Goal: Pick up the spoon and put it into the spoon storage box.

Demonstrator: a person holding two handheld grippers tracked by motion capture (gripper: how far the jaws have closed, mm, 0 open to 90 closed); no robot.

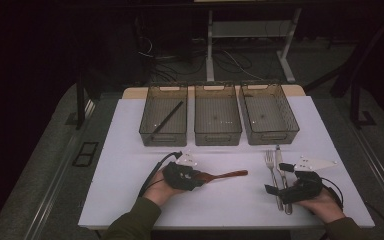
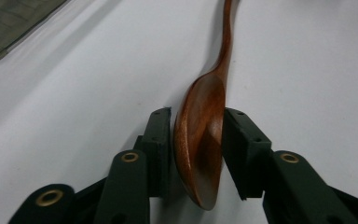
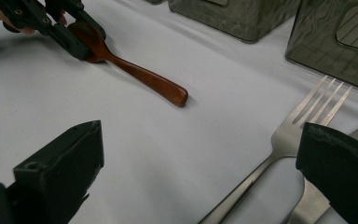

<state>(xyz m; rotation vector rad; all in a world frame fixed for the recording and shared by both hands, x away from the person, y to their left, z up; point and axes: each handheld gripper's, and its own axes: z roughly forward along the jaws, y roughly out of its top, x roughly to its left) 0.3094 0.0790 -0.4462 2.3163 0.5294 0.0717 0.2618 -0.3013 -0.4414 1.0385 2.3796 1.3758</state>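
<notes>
A brown wooden spoon point(image 1: 227, 174) lies on the white table point(image 1: 130, 190), its handle pointing right. My left gripper point(image 1: 199, 178) is shut on its bowl. In the left gripper view the spoon point(image 2: 200, 140) stands tilted on its edge with both pads point(image 2: 161, 140) against it. A metal fork point(image 1: 269, 160) and a knife point(image 1: 280, 161) lie side by side at the right. My right gripper point(image 1: 278, 178) stands open over their handles. In the right gripper view the fork point(image 3: 289, 135) runs between its wide-apart jaws, and the left gripper point(image 3: 87, 37) holds the spoon point(image 3: 149, 79) farther off.
Three clear grey bins stand in a row at the back: left point(image 1: 162, 138), middle point(image 1: 217, 138) and right point(image 1: 272, 136). The left one holds a thin black stick point(image 1: 167, 119). Bare white table lies between the two hands.
</notes>
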